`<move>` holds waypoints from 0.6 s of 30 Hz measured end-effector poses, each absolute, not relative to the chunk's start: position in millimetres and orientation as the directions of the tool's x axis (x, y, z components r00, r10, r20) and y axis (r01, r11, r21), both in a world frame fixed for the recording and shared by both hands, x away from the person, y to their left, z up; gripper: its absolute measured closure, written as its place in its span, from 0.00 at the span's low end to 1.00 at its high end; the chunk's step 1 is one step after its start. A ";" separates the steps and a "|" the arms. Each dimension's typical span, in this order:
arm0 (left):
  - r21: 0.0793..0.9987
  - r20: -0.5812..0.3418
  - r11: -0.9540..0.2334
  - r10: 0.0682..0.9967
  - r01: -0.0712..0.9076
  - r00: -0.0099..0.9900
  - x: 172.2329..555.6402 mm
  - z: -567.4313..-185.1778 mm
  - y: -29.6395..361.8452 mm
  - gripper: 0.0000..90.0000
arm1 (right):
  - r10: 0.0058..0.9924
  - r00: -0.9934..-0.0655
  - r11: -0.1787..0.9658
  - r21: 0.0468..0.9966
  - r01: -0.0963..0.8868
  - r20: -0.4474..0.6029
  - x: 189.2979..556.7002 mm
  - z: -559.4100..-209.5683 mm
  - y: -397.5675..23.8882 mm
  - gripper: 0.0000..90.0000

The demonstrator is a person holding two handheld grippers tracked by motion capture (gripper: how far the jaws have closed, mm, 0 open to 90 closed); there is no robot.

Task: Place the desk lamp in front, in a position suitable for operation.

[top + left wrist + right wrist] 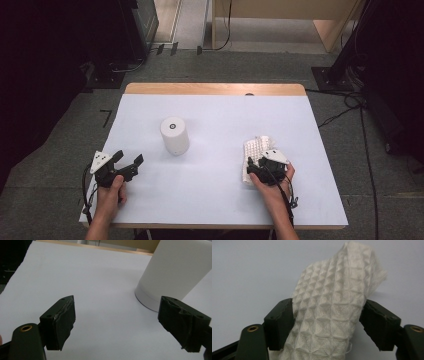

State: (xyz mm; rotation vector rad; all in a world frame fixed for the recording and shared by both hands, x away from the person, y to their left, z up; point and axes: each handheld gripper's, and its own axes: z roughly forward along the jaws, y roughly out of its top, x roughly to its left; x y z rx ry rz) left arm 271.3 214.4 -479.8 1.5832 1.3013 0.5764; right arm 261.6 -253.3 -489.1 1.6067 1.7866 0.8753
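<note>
Step in hand: we judge this to be the pick-up of the cloth (329, 315) with the right gripper (328, 322).
Cloth: white waffle weave, folded into a long strip and lying flat on the desk (215, 190). It runs straight ahead of the right gripper and lies between its two jaws.
Right gripper: jaws apart, one on each side of the strip, right at its edges. We see no bunching, so no clamp yet.
Left gripper (122, 320): jaws apart with nothing between them. It is held low over the desk, well apart from the cloth.
Canister (172, 272): white, upright, ahead of the left gripper and off toward its right jaw. It touches nothing but the desk.
Doing it well: we would keep the jaw tips down at the desk so the pads catch every layer of the fold, not just the top one.
Doing it well, cont.: we would close squarely across the strip's width, letting it gather evenly between the pads.
Check before lift: the weave should pucker at both pads, with no loose layer left flat beneath.
Risk: a grip near one edge could let the fold open on lifting.
</note>
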 end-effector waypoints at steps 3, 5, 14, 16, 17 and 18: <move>0.886 -0.203 0.038 0.927 0.462 0.314 271.0 -479.5 214.1 0.17 | 0.995 -0.091 0.036 0.762 0.646 0.030 264.5 -495.1 -251.8 0.33; 0.892 -0.188 0.030 0.932 0.451 0.311 269.8 -478.7 213.0 0.17 | 0.995 -0.091 0.031 0.758 0.651 0.037 264.9 -495.5 -253.2 0.32; 0.897 -0.188 0.040 0.935 0.439 0.300 269.9 -476.0 212.2 0.17 | 0.975 -0.171 0.000 0.773 0.635 0.141 262.8 -492.5 -261.8 0.78; 0.900 -0.179 0.033 0.938 0.435 0.298 270.0 -475.3 209.9 0.17 | 0.976 -0.169 -0.005 0.790 0.613 0.137 261.5 -489.6 -263.8 0.80; 0.899 -0.177 0.029 0.937 0.438 0.301 270.3 -475.2 208.2 0.17 | 0.976 -0.164 -0.014 0.799 0.602 0.140 260.6 -486.7 -265.6 0.81; 0.898 -0.174 0.022 0.935 0.440 0.308 270.7 -475.2 207.1 0.17 | 0.976 -0.167 -0.014 0.805 0.593 0.140 260.3 -484.4 -267.6 0.81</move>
